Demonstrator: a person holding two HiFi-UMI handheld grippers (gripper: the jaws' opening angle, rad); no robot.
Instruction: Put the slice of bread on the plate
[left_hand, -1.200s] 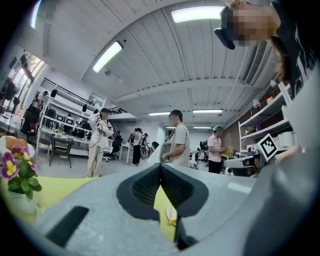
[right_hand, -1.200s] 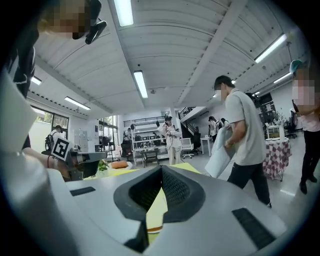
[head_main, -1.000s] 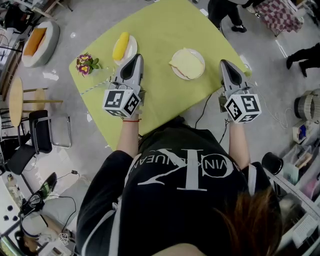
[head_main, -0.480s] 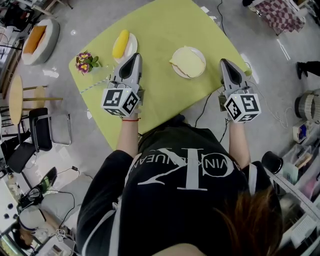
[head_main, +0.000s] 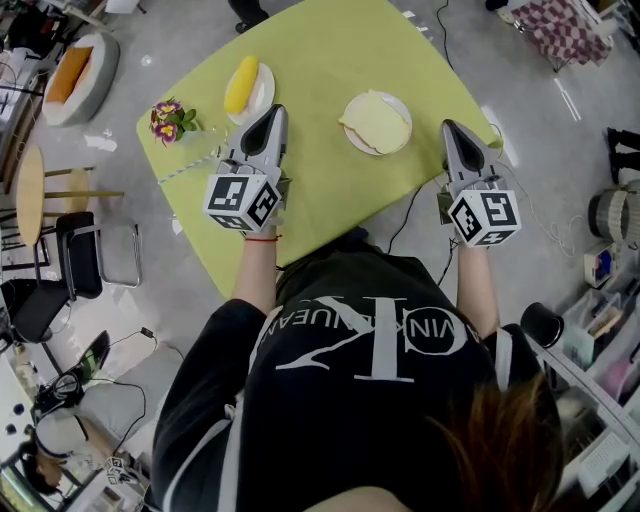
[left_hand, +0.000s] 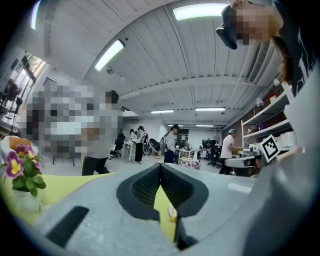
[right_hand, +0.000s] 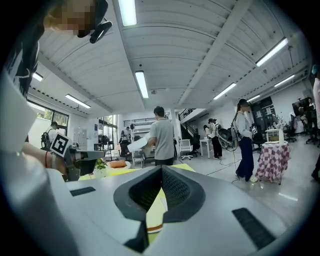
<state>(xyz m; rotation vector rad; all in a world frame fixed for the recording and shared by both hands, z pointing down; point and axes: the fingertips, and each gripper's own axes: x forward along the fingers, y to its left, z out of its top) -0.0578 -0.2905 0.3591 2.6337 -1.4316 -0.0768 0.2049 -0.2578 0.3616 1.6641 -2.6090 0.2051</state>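
Note:
A pale slice of bread (head_main: 376, 122) lies on a small white plate (head_main: 403, 108) on the yellow-green table (head_main: 320, 60). My left gripper (head_main: 274, 112) is held over the table's near left part, left of the plate, its jaws closed with nothing between them. To the right of the plate, my right gripper (head_main: 447, 126) hangs at the table's near right edge, also shut and empty. In the left gripper view the two pads meet at the left gripper (left_hand: 160, 167). The right gripper view shows the same at the right gripper (right_hand: 161, 170). Neither gripper touches the bread or the plate.
A second plate (head_main: 262, 92) carries a yellow oblong food item (head_main: 241, 88) at the far left. A small pot of flowers (head_main: 166, 122) stands at the table's left corner. A black cable (head_main: 408, 222) runs on the floor below the table. Chairs (head_main: 80, 262) stand left. Several people stand about the room.
Both grippers, the bread and the plate stay where they were. Only bystanders' feet at the top of the head view have shifted.

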